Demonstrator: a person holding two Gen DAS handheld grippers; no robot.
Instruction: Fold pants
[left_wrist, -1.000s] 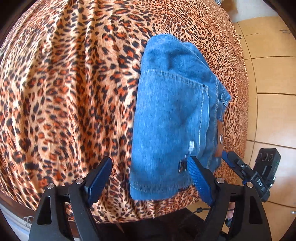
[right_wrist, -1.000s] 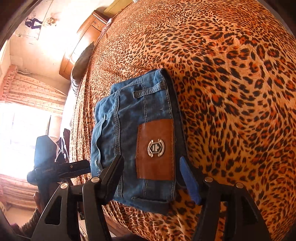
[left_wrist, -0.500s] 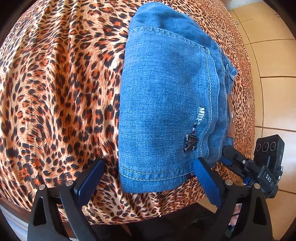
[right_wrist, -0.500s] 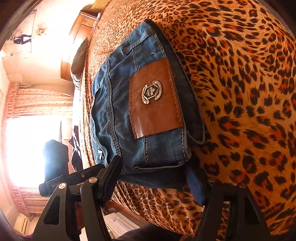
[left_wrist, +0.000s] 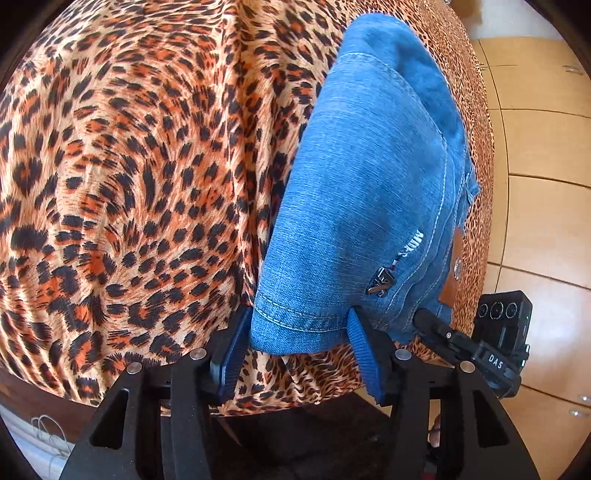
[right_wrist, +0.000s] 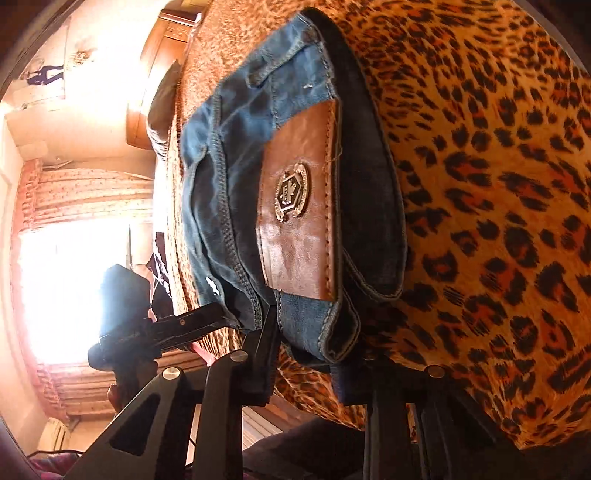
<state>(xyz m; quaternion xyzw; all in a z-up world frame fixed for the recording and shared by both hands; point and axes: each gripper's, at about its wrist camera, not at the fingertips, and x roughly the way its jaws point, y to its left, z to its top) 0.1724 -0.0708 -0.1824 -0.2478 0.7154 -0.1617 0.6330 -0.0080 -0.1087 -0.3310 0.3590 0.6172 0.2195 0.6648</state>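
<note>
**Gripping folded jeans at the bed's near edge**

Lying folded into a compact bundle, the jeans (left_wrist: 365, 199) sit on the leopard-print bedspread (left_wrist: 140, 177), close to the edge nearest the cameras. Both tools meet the bundle at its near end, 1 on each corner.

From the left wrist view, the left gripper (left_wrist: 297, 345) has its 2 blue-padded fingers (left_wrist: 364, 354) set on either side of the hemmed corner. The denim fills the gap between them and the pads press against the cloth, so it is pinching the hem. A small metal emblem (left_wrist: 380, 282) sits on the fabric just above the right-hand pad. The right gripper (left_wrist: 448, 336) shows at the bundle's far corner, with tiled floor (left_wrist: 546, 221) beyond the bed.

From the right wrist view, the right gripper (right_wrist: 314, 350) straddles the waistband end of the jeans (right_wrist: 236, 177). Its fingers (right_wrist: 264, 343) close on the layered denim, which bunches between them. A brown leather patch (right_wrist: 299, 206) with a metal badge (right_wrist: 291, 192) lies just beyond the grip. The left gripper (right_wrist: 207, 317) reaches in from the left, touching the bundle's other corner. A bright window with curtains (right_wrist: 88, 195) and a wooden headboard (right_wrist: 155, 77) fill the background.
</note>
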